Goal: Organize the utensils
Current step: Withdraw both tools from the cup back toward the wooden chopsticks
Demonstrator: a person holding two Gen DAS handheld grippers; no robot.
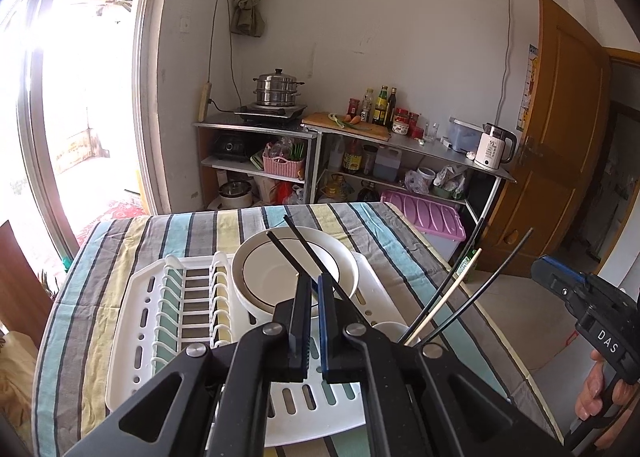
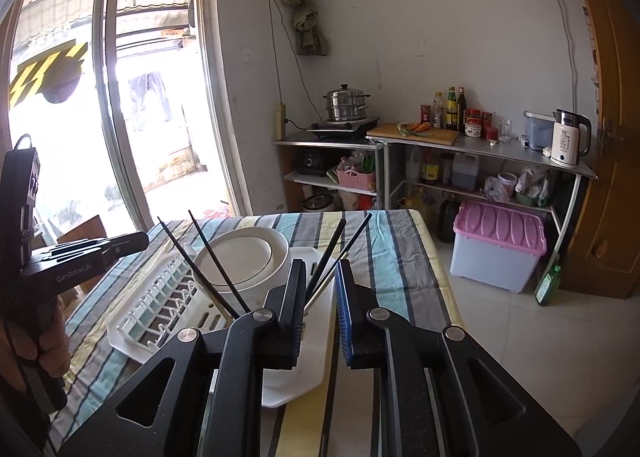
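Black chopsticks, pair: thin, straight, dark sticks, pinched at their lower ends in the left gripper, splaying upward and leftward in a narrow V over the white bowl that sits in the white dish rack.

Black chopsticks, second pair, with one pale wooden chopstick: standing tilted in a white cup at the rack's right end, tips fanning up and to the right, beyond the rack's edge. In the right wrist view these sticks rise between that gripper's parted fingers, untouched.
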